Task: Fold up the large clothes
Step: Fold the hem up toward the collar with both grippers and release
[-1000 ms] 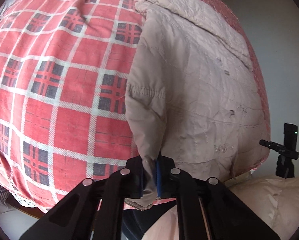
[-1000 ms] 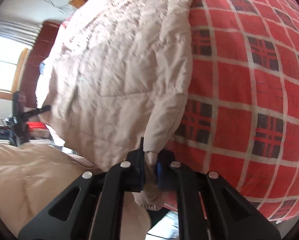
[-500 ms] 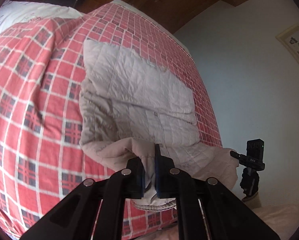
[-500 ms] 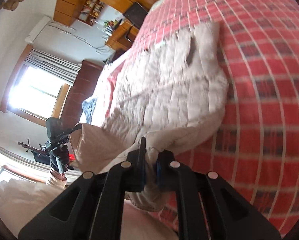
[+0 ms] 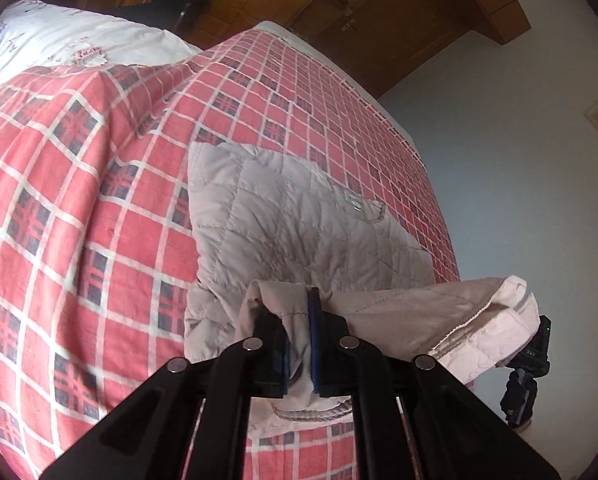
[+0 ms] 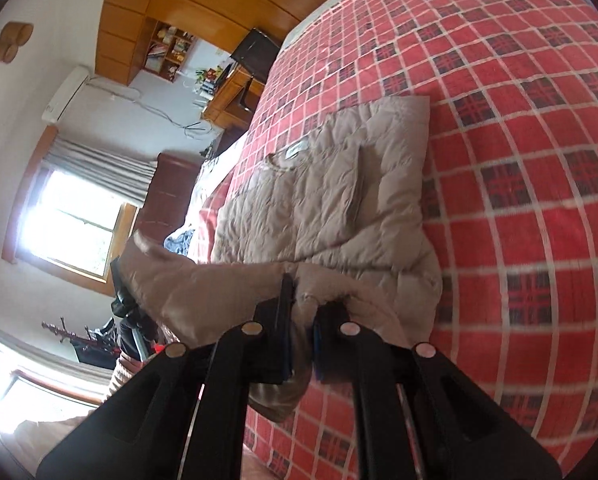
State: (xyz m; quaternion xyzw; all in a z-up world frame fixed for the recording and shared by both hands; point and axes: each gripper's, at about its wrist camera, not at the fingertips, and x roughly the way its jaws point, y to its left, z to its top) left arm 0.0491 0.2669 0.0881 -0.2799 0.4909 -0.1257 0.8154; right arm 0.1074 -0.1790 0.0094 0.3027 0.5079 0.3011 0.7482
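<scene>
Black struts with round silver rivets frame each view, and between them the left hand-held gripper point(image 5: 297, 322) has its blue-padded fingers point(image 5: 314, 344) clamped on a bunched fold of the beige quilted jacket point(image 5: 299, 224); the right hand-held gripper point(image 6: 302, 312) pinches a similar soft wad of the same jacket point(image 6: 339, 200). From the two grips the lifted hem stretches between them as a taut, smooth band, showing a paler stitched lining with a corded seam in the left view. Beyond it the rest of the garment lies flat on the bed as a puffy, wrinkled rectangle with diamond stitching and a small label. Under it spreads a red plaid bedspread point(image 5: 79, 200) with white grid lines and dark checked squares. Farther back stand glossy wooden cabinets point(image 6: 147, 12) and a bright curtained window point(image 6: 71, 236).
</scene>
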